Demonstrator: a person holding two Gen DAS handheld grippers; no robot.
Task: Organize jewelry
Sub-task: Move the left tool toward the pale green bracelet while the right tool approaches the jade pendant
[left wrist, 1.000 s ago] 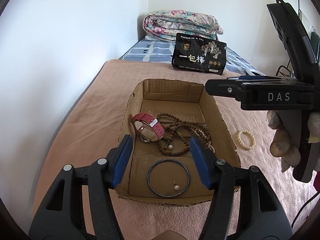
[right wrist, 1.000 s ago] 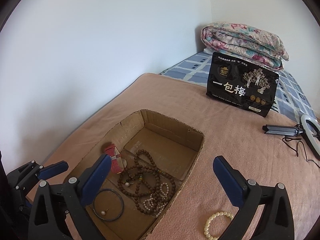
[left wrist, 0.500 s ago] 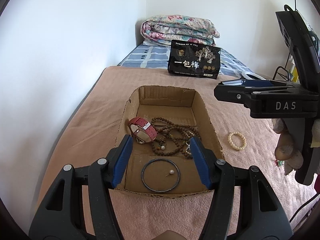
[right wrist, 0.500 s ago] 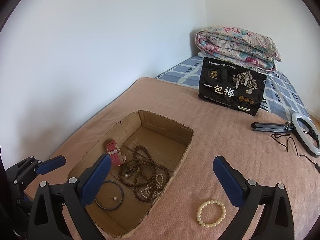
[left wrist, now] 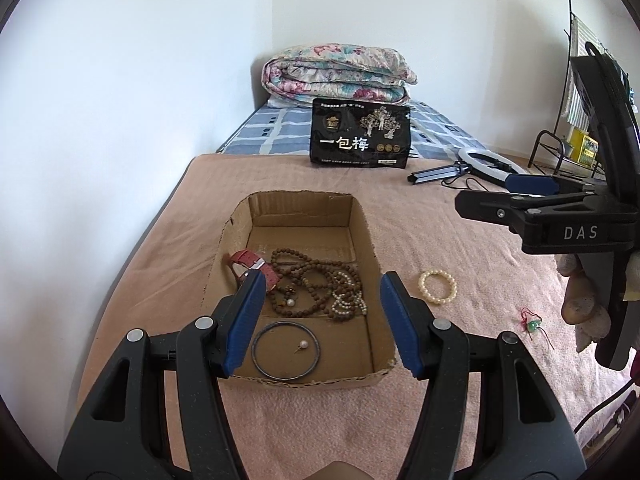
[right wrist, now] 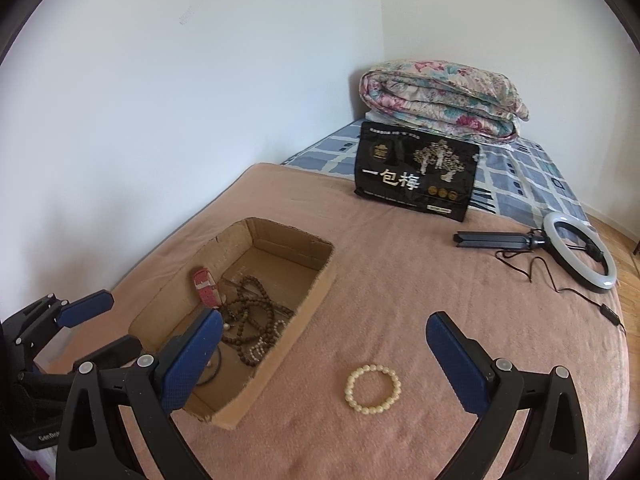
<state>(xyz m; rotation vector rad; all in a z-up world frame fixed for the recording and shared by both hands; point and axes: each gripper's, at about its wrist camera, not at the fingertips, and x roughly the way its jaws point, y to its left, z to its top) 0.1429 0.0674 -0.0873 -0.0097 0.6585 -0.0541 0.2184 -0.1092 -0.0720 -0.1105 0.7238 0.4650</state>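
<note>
An open cardboard box [left wrist: 362,236] [right wrist: 320,292] lies on the pink blanket. It holds a red-strapped watch [left wrist: 250,262] [right wrist: 206,286], brown bead strands [left wrist: 308,280] [right wrist: 250,312], a small pearl strand, a dark bangle [left wrist: 286,350] and a pearl earring [left wrist: 303,345]. A cream bead bracelet [left wrist: 437,287] [right wrist: 373,388] lies on the blanket right of the box. A small green charm on red cord [left wrist: 532,324] lies further right. My left gripper [left wrist: 322,320] is open and empty above the box's near end. My right gripper [right wrist: 324,354] is open and empty above the bracelet.
A black snack bag [left wrist: 360,138] [right wrist: 416,170] stands behind the box before a folded floral quilt [left wrist: 336,72]. A ring light on a folded tripod [right wrist: 576,254] with its cable lies at the right. A white wall runs along the bed's left side.
Both grippers have pulled back and up from the box, so more of the bed shows. The green charm has come into the left wrist view. Both stay open and empty.
</note>
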